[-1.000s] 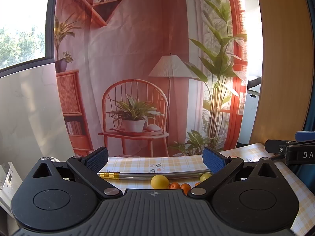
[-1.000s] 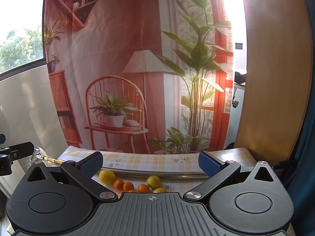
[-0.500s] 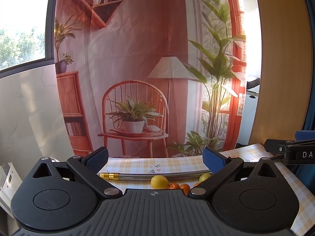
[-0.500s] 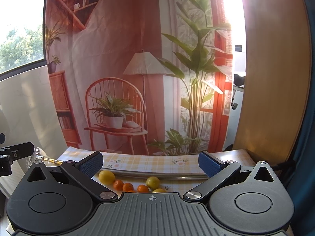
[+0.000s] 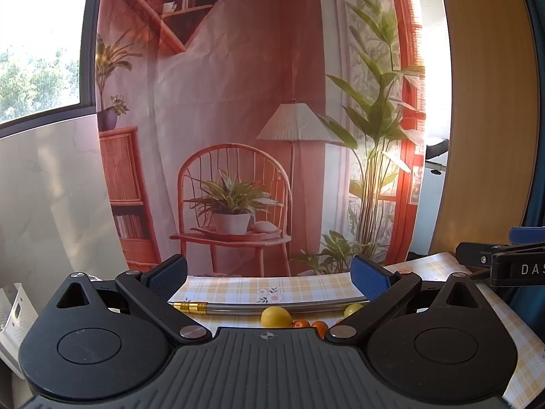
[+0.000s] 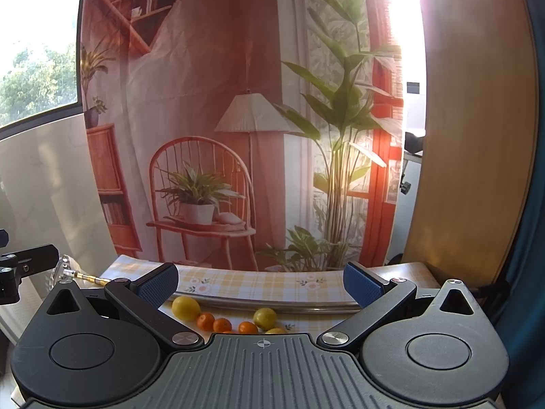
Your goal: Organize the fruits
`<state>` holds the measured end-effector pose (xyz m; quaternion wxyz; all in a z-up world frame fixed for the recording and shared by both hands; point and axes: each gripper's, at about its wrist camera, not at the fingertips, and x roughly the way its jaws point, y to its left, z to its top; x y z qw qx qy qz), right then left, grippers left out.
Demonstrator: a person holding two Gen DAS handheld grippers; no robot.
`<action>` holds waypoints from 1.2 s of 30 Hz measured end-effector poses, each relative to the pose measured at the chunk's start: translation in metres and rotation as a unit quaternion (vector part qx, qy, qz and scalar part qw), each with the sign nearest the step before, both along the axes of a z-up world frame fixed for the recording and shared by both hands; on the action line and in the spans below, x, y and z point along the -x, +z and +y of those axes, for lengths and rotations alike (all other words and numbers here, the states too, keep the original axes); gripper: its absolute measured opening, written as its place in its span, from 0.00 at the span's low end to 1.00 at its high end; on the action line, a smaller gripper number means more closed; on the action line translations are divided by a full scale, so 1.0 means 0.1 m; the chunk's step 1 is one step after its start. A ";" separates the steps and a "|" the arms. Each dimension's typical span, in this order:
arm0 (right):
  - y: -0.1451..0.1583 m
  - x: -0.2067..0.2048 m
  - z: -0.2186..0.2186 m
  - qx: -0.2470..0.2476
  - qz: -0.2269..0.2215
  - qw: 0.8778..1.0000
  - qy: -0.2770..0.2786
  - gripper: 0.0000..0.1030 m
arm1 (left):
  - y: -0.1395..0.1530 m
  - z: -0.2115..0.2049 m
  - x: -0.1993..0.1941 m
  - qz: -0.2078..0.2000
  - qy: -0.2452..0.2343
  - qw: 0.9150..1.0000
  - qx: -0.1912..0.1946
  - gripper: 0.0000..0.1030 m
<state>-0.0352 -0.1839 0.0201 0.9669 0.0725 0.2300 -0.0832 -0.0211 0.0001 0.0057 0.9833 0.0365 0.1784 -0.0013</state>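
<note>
Fruit lies on a yellow checked tablecloth [image 6: 259, 281] just beyond both grippers. In the right wrist view a yellow lemon [image 6: 185, 307] sits at the left, several small oranges [image 6: 222, 324] run in a row, and a yellow-green fruit [image 6: 265, 318] lies to their right. The left wrist view shows the lemon [image 5: 275, 316], two oranges [image 5: 319, 326] and the yellow-green fruit [image 5: 352, 309], partly hidden by the gripper body. My left gripper [image 5: 269, 274] and right gripper [image 6: 260, 281] are both open, held above the table with nothing between the fingers.
A clear tube with a gold fitting [image 5: 190, 306] lies across the cloth behind the fruit [image 6: 272, 305]. A printed backdrop [image 5: 238, 136] hangs at the table's far edge. A white slotted basket [image 5: 13, 320] stands at the left, a wooden panel [image 6: 477, 136] at the right.
Almost nothing has moved. Both cameras have tipped down very slightly, so the fruit sits a little higher in view; both grippers stay open.
</note>
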 end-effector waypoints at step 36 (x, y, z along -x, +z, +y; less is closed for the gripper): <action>-0.13 0.02 -0.02 -0.004 0.009 1.000 -0.006 1.00 | -0.07 0.04 -0.01 0.022 -0.001 1.000 0.016 1.00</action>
